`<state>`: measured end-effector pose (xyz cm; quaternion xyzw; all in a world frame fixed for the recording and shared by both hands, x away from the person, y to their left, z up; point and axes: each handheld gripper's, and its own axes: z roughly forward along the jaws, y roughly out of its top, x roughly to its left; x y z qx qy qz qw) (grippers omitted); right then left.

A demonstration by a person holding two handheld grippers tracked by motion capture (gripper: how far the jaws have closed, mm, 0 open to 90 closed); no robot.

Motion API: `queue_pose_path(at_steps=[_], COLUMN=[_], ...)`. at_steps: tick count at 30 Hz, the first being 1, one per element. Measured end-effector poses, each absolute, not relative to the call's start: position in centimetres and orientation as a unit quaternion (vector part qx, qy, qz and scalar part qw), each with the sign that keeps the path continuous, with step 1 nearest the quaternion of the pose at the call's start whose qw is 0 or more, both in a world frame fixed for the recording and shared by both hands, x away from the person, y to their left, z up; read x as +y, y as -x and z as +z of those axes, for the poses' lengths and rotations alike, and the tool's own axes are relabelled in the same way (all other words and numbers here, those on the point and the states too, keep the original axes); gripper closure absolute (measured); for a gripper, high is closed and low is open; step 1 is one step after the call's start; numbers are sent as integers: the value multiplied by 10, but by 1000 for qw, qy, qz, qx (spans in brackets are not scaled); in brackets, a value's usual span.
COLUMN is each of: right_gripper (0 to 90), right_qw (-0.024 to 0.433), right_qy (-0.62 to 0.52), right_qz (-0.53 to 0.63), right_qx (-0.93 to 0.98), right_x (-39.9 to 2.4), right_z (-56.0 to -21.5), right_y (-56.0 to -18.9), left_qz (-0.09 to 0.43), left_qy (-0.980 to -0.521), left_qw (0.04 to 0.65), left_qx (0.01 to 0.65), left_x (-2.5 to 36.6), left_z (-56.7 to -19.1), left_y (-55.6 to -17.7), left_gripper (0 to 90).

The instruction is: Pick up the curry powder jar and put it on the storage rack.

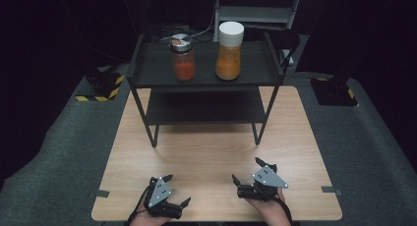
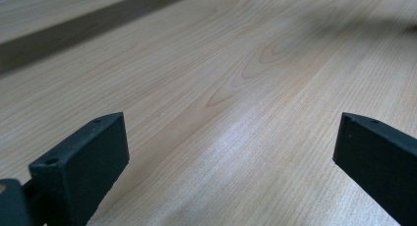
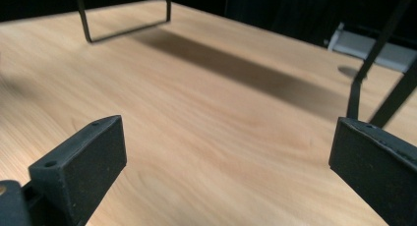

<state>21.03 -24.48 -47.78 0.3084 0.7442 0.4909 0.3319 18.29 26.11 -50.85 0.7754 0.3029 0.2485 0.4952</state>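
Near the front edge of the wooden surface the left tongs and the right tongs rest in the person's hands, well apart from each other, each with its jaws spread wide and nothing between them. Both gripper views confirm this: bare wood grain fills the gap between each pair of black jaws.

Farther back stands a black two-level shelf, its thin legs planted on the wood. On its top level sit two jars side by side, near each other but not touching: a jar with a metal lid holding something red-orange, on the left, and a taller jar with a white lid holding orange powder, on the right. Both stand upright, well away from either tongs. The lower level of the shelf looks bare (it is dark, so hard to be sure).

Open wood lies between the tongs and the shelf, with nothing in the way. From the right gripper view, the shelf legs and their shadow cross the wood ahead. Grey felt surrounds the surface on both sides.
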Motion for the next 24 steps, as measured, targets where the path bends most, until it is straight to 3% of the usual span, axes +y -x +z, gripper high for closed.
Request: queue_pose_path(at_steps=[8,18,24], right_gripper=[7,22,17], right_qw=[336,319,333], right_qy=[-318,-328,-329], right_qz=[465,446,425], right_qx=[755,769,775], right_x=[-255,-262,-258], right_z=[-495,-488,-486], right_y=[-206,-204,-198], left_qz=[253,260,265], left_qy=[-775,-779,-786], left_qw=[492,480,467], left_qx=[305,307,307], left_x=[260,254,249], left_z=[-508,-506,-504], left_y=[-181,-179,-178], left_gripper=[3,3,3])
